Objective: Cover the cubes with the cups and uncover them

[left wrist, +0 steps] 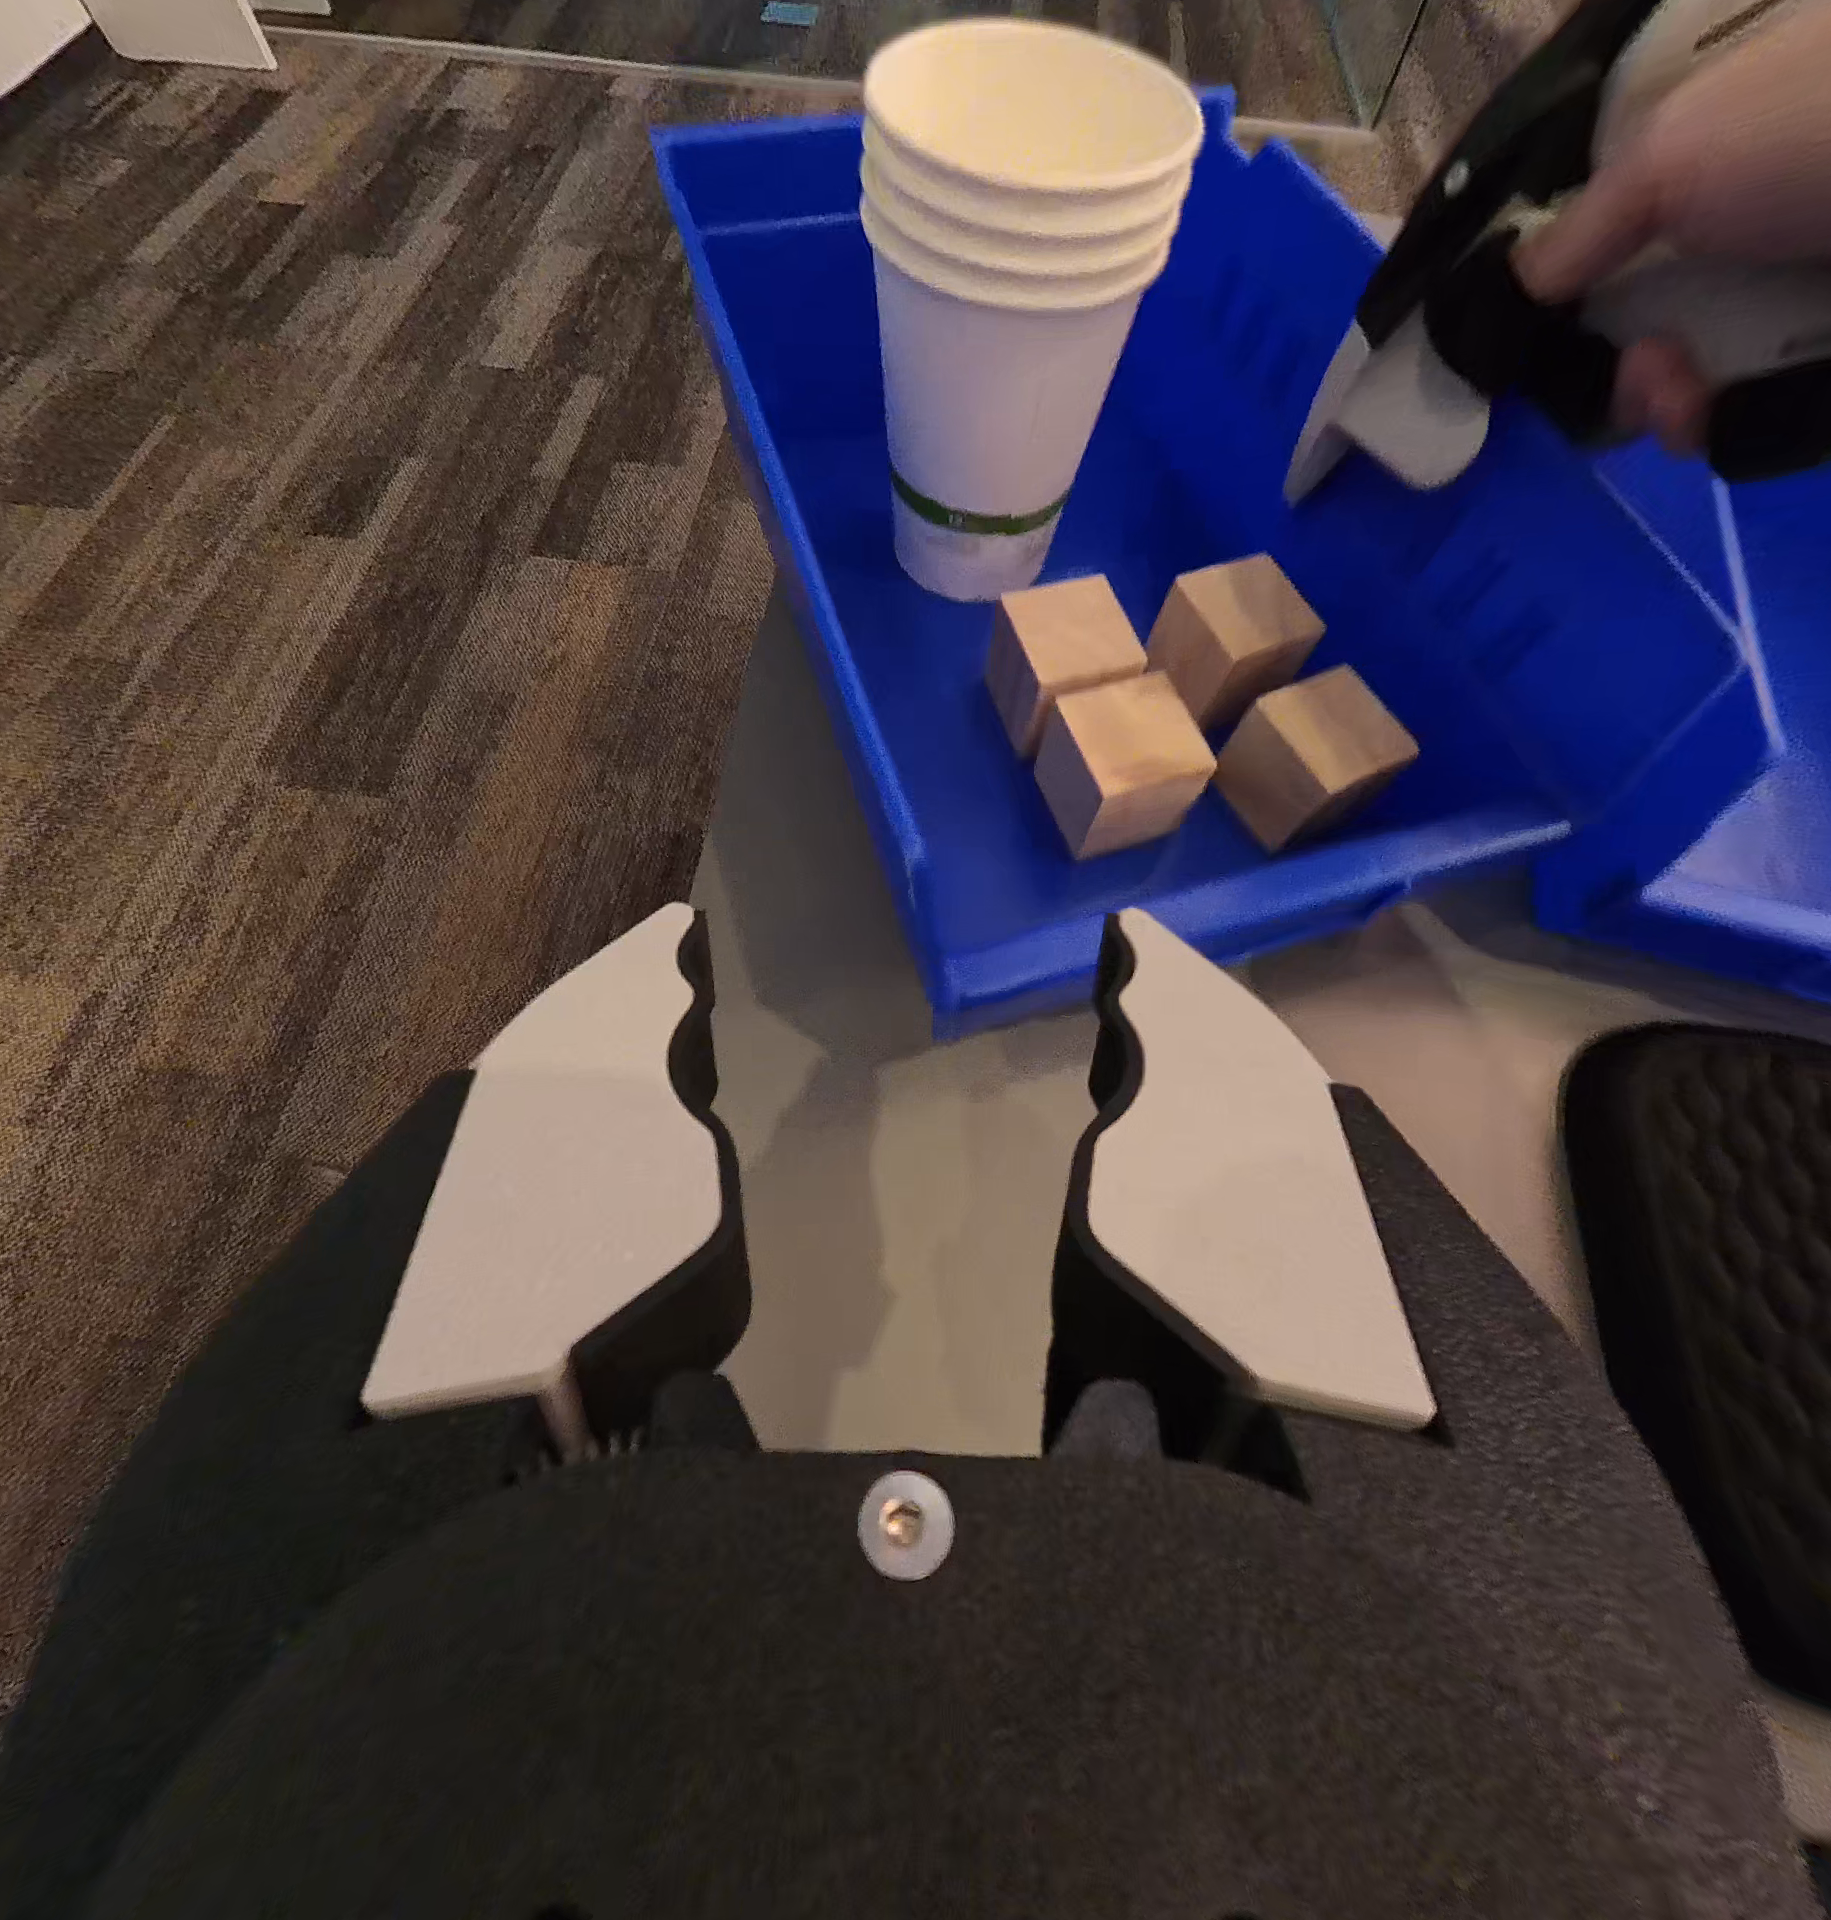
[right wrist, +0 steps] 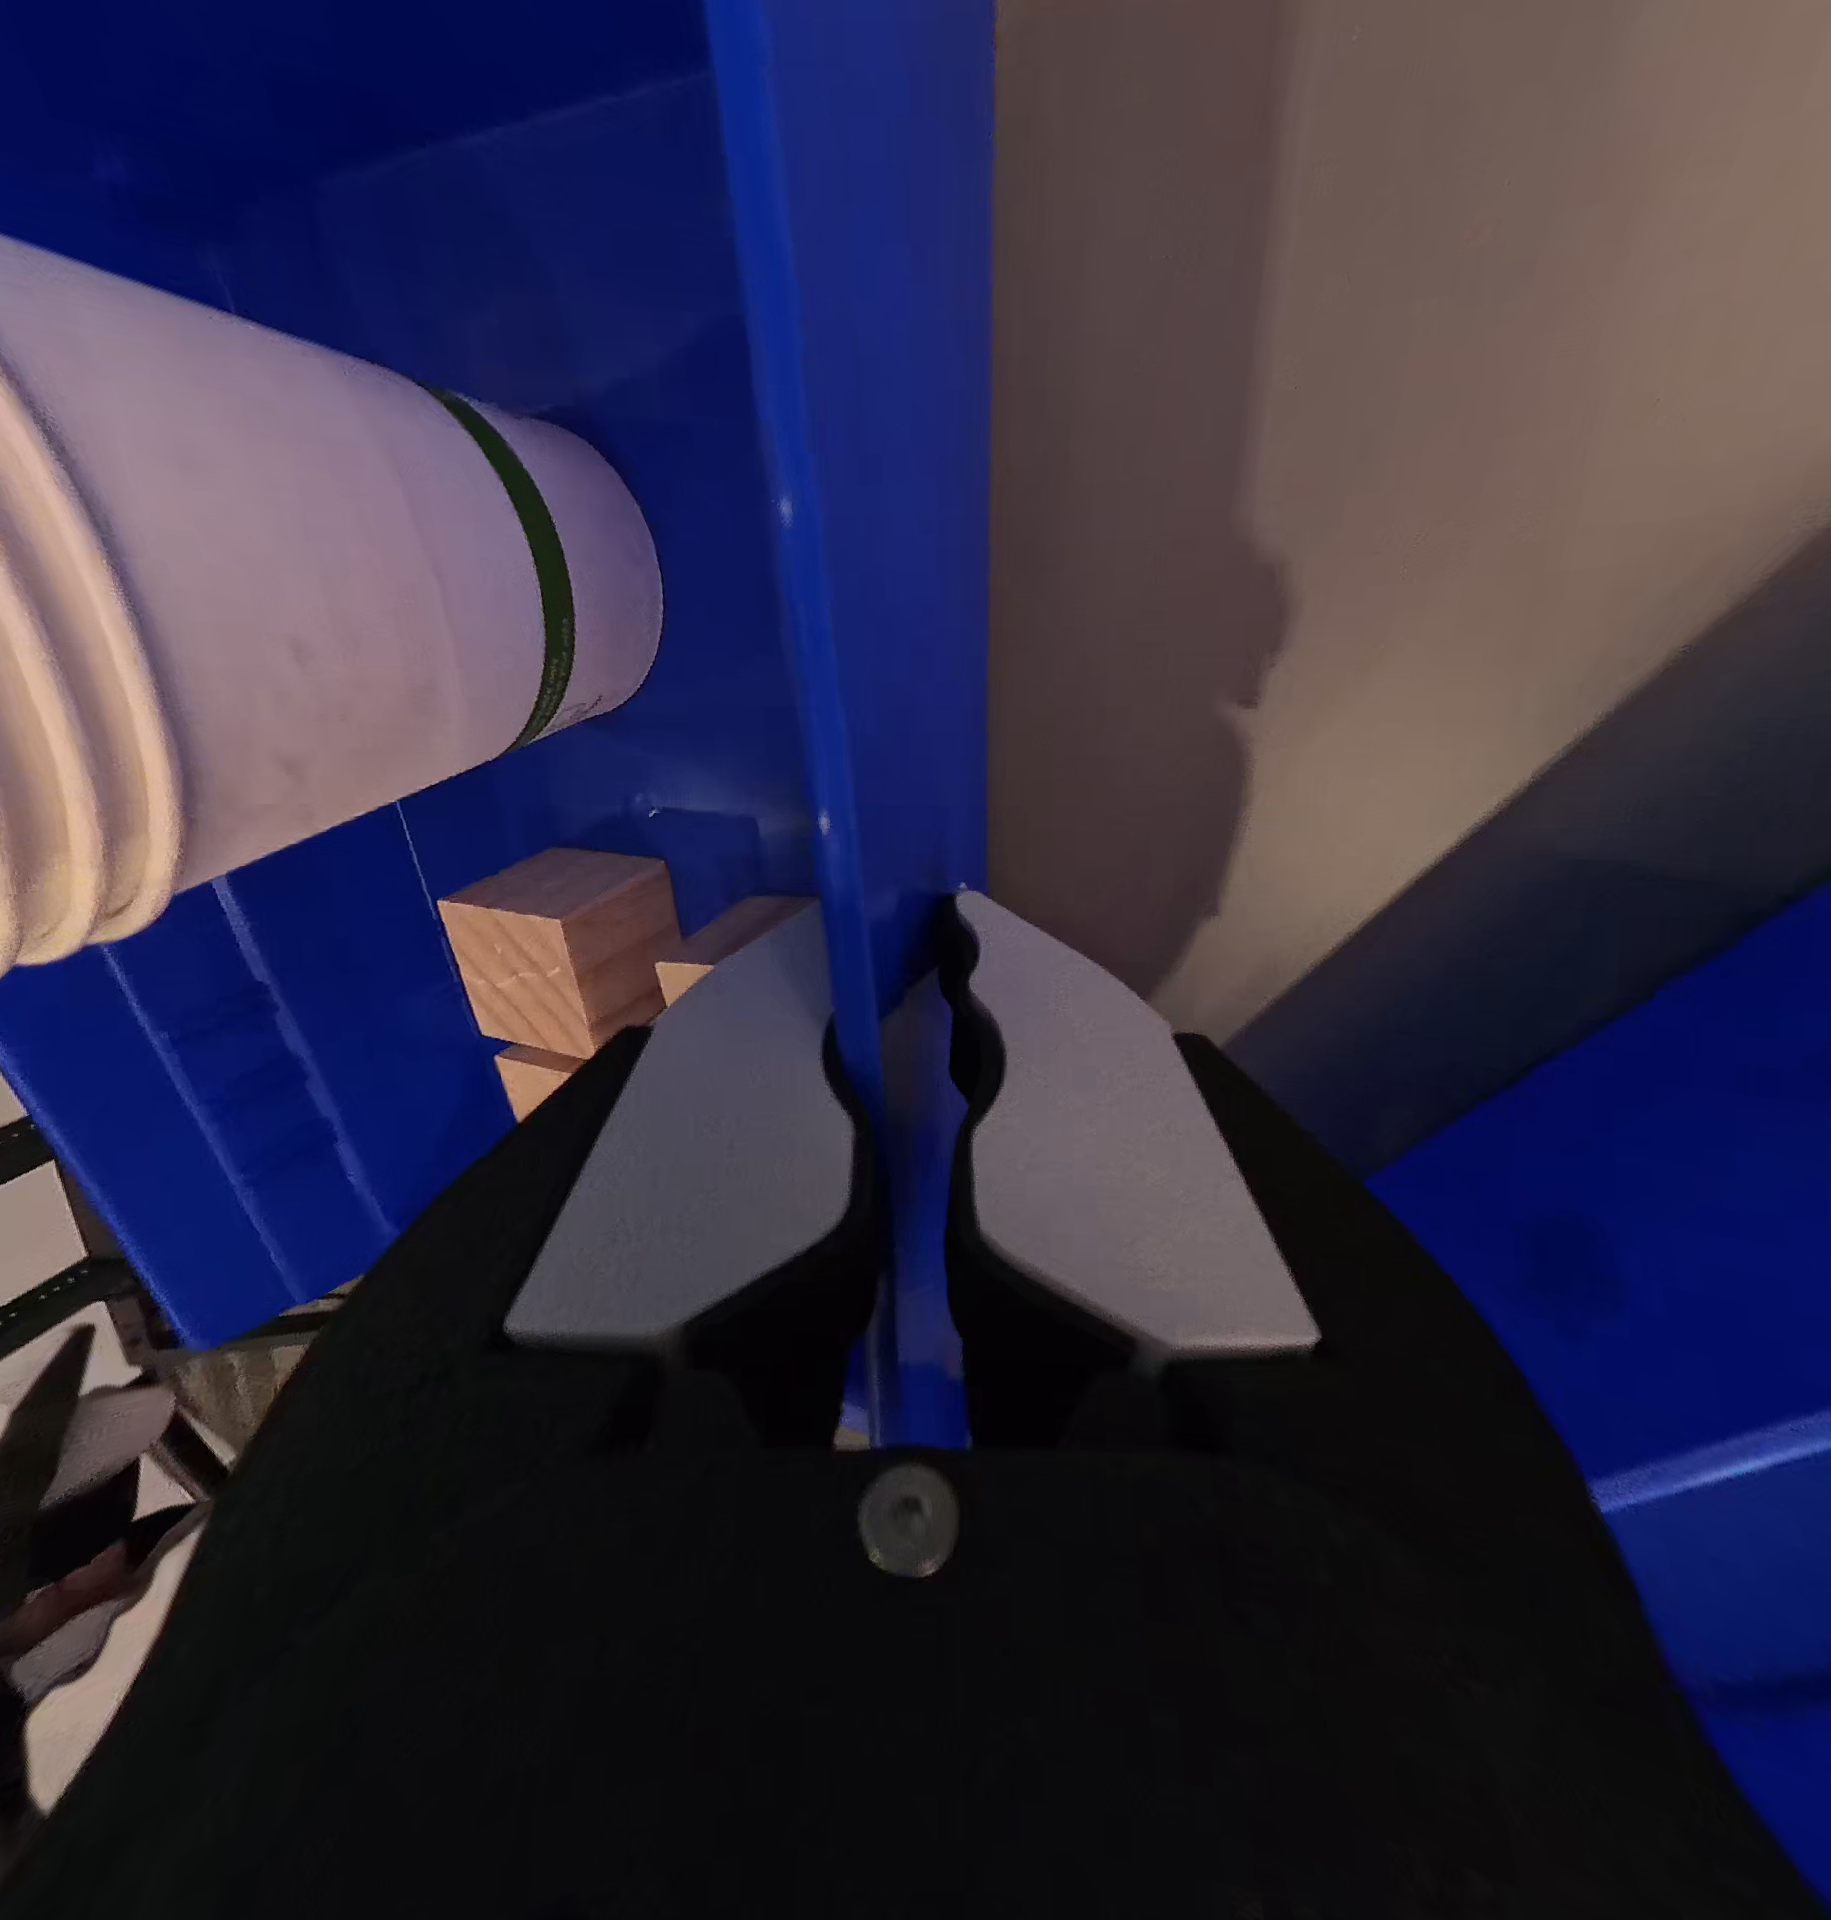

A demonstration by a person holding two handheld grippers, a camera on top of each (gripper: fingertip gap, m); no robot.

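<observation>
A stack of white paper cups [left wrist: 1004, 312] stands upright in a blue bin [left wrist: 786, 499], rims up. Several wooden cubes [left wrist: 1191, 707] lie close together on the bin floor just in front of the stack. My left gripper [left wrist: 906, 935] is open and empty, over the grey table short of the bin's near wall. My right gripper [right wrist: 895, 935] is shut on the bin's right wall [right wrist: 859, 623], one finger inside and one outside. It also shows in the left wrist view [left wrist: 1378, 436], held by a hand. The cups [right wrist: 267, 623] and cubes [right wrist: 558, 945] sit to its left.
A second blue bin [left wrist: 1773, 790] stands right of the first and shows in the right wrist view [right wrist: 1617, 1299]. A black textured pad [left wrist: 1742, 1330] lies on the table at the right. Patterned carpet [left wrist: 319, 520] lies beyond the table's left edge.
</observation>
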